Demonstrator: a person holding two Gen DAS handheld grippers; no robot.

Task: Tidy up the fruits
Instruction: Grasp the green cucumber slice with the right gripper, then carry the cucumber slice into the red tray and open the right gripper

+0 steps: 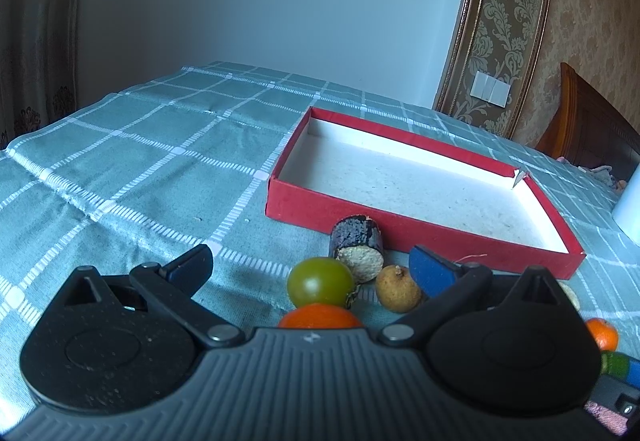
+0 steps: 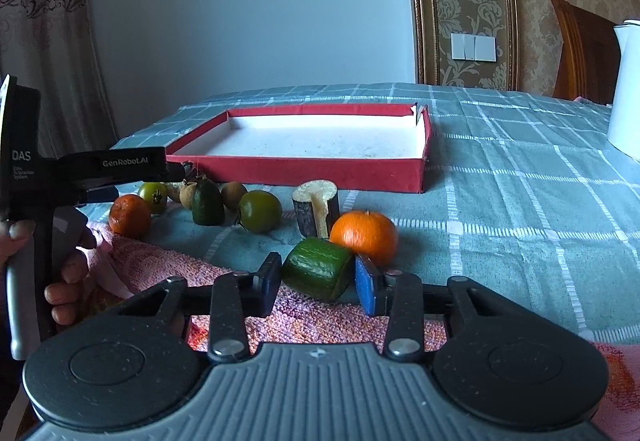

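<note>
Cucumber piece [image 2: 318, 268] sits clamped between our right gripper [image 2: 316, 283] pads, above the pink towel [image 2: 168, 265]. Our left gripper [image 1: 310, 267] is spread wide around a green tomato [image 1: 320, 281], not touching it, longan [image 1: 397, 288] just beside. Further back, the red tray [image 2: 304, 167] lies on the checked tablecloth [image 2: 520, 181].

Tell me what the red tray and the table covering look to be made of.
Red tray: likely cardboard with a matte red outside and plain white lining; one far corner is torn and folded like paper board. Table covering: woven cloth, matte teal with white checks; visible weave and soft creases suggest fabric.
</note>
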